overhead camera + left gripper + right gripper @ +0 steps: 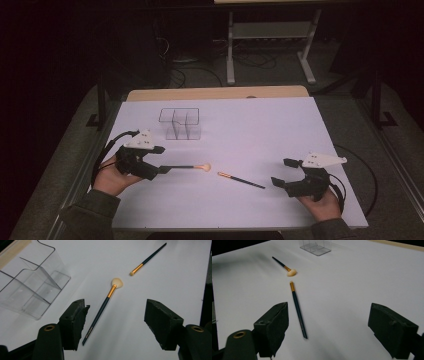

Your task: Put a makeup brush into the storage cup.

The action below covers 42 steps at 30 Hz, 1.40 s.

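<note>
- The left gripper is held low over the white table at its near-left side. Its jaws are spread wide and nothing is gripped; in the left gripper view the handle of a fluffy-headed brush lies between them, close beside one jaw, though contact cannot be judged.
- The right gripper is held at the near-right side, its jaws likewise parted and empty. A slimmer brush lies on the table ahead of them, nearer the left-hand jaw in the right gripper view.
- Both brushes lie flat near the middle of the table's near half, their bristle ends pointed toward each other with a small gap between.
- The brushes are judged to be light, with thin, stiff, smooth handles that may roll or slip. The bristles look soft and easily crushed, so the dark handle, near its middle, is the better place to be gripped.
- A clear divided organiser stands upright toward the far left, well apart from both brushes. Its thin walls are judged light enough to be knocked or pushed.
- Open tabletop is left all around the brushes. The near edge lies close to both hands, and the right edge is near the right gripper.
</note>
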Each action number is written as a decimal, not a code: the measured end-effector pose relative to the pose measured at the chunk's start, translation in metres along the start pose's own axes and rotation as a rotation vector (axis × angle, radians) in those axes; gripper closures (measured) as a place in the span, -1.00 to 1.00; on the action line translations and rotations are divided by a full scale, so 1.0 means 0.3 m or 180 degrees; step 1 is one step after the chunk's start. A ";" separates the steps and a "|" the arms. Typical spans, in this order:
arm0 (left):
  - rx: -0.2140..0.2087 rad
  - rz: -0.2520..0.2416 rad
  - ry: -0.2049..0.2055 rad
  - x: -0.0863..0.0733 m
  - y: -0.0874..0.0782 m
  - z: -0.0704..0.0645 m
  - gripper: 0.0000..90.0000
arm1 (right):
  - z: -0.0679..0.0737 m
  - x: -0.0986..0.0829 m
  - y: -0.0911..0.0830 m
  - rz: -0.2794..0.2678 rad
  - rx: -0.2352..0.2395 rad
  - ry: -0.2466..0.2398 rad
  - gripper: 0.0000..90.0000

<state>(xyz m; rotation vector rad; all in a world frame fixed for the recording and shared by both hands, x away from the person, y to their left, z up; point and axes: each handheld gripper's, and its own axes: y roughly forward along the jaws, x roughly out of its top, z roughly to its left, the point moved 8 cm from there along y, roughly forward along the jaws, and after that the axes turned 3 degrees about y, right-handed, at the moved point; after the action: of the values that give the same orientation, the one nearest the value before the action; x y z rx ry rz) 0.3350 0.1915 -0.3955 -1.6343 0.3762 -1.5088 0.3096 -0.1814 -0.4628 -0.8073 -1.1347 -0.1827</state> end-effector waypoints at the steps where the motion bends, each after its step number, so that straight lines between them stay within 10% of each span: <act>1: 0.0000 0.0000 0.0000 0.000 0.000 0.000 -0.22 | 0.001 0.001 0.002 -0.0003 0.0000 -0.0011 -0.65; 25: -0.0479 0.0688 0.0254 0.006 0.233 0.057 0.21 | 0.021 0.005 0.025 0.0095 0.0083 -0.0048 -0.65; 42: -0.0658 0.0867 0.0116 -0.034 0.317 0.079 0.30 | 0.034 0.017 0.034 0.0100 0.0118 -0.0132 -0.63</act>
<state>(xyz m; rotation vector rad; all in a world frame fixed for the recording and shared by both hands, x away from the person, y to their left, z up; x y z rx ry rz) 0.3850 0.1518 -0.4705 -1.6379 0.7646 -1.3292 0.3096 -0.1662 -0.4614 -0.7987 -1.1607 -0.1189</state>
